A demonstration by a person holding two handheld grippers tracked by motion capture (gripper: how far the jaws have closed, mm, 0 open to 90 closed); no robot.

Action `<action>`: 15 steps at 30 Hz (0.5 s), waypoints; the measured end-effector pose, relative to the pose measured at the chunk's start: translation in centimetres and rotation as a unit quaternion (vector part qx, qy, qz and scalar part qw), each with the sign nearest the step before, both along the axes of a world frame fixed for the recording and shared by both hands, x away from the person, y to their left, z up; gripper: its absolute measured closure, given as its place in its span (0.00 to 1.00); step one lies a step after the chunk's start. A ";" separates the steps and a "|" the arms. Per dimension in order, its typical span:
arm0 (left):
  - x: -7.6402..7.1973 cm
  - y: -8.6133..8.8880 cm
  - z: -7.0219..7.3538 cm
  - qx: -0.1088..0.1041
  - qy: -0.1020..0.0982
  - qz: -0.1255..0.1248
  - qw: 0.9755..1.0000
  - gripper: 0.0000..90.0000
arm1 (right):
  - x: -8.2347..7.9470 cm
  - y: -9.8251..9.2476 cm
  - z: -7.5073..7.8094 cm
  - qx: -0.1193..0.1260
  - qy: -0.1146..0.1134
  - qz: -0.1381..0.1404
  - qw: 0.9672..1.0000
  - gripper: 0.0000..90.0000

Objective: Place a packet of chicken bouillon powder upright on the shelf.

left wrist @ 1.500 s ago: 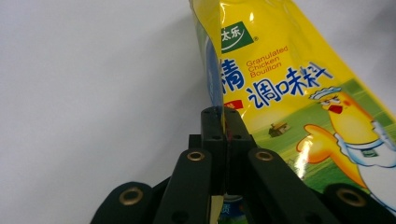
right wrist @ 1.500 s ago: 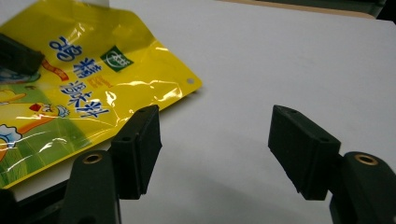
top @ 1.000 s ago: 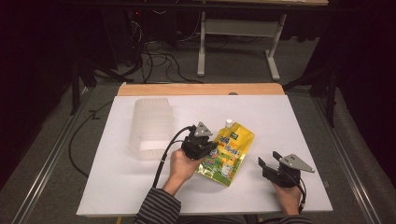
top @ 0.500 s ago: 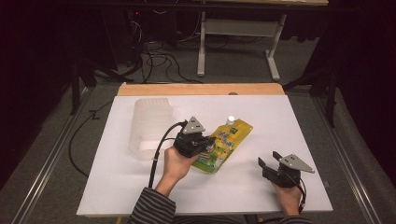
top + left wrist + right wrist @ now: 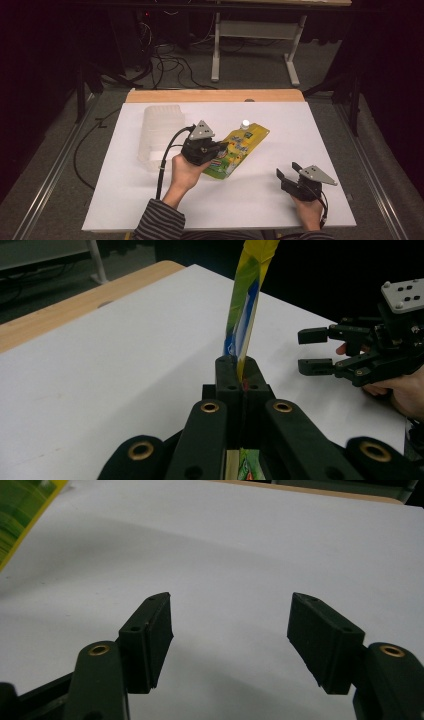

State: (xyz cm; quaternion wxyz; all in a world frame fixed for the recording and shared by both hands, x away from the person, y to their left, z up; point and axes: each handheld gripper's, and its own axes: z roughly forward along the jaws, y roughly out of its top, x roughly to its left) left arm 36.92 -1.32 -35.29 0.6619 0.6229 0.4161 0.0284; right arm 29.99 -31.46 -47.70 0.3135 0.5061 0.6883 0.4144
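A yellow and green spouted pouch (image 5: 239,148) with a white cap hangs tilted just above the white table (image 5: 320,130), near its middle. My left gripper (image 5: 220,150) is shut on the pouch's edge; in the left gripper view the pouch (image 5: 247,305) rises edge-on from between the closed jaws. My right gripper (image 5: 287,174) rests low at the front right of the table, open with nothing between its fingers (image 5: 150,635). It also shows at the right of the left gripper view as the other gripper (image 5: 320,351). A corner of the pouch (image 5: 22,515) appears at the far left of the right gripper view.
A clear plastic container (image 5: 160,135) stands on the table just left of my left hand. The table's far wooden edge (image 5: 215,96) lies beyond it. Table legs and cables sit on the floor behind.
My left gripper has lifted the pouch off the table and turned it, so the pouch now stands more on edge. The right gripper has stayed where it was.
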 end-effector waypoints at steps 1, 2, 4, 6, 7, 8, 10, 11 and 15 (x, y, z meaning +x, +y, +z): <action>0.0 0.2 0.1 0.001 -0.003 0.002 1.000 1.00 | 0.0 0.0 0.0 0.000 0.001 0.000 1.000 0.39; 0.1 0.3 0.2 0.000 -0.004 0.004 1.000 1.00 | 0.0 0.0 0.0 0.000 0.001 0.000 1.000 0.39; 0.1 0.6 0.3 -0.004 -0.005 0.006 1.000 1.00 | 0.0 0.0 0.0 0.000 0.001 0.000 1.000 0.39; 0.1 0.9 0.5 -0.005 -0.008 0.010 1.000 1.00 | 0.0 0.0 0.0 0.000 0.000 0.000 1.000 0.39; 0.1 1.0 0.6 -0.001 -0.009 0.010 1.000 1.00 | 0.0 0.0 0.0 0.001 0.001 -0.001 1.000 0.39; 0.1 1.1 0.7 -0.003 -0.010 0.010 1.000 1.00 | 0.0 0.0 0.0 0.000 0.000 0.000 1.000 0.39; 0.1 1.4 0.9 -0.007 -0.011 0.013 1.000 1.00 | 0.0 0.0 0.0 0.000 0.001 0.000 1.000 0.39; 0.2 1.6 1.0 -0.008 -0.013 0.014 1.000 1.00 | 0.0 0.0 0.0 0.000 0.001 0.000 1.000 0.39; 0.3 2.3 1.4 -0.021 -0.014 0.021 0.999 1.00 | 0.0 0.0 0.0 0.000 0.000 0.000 1.000 0.39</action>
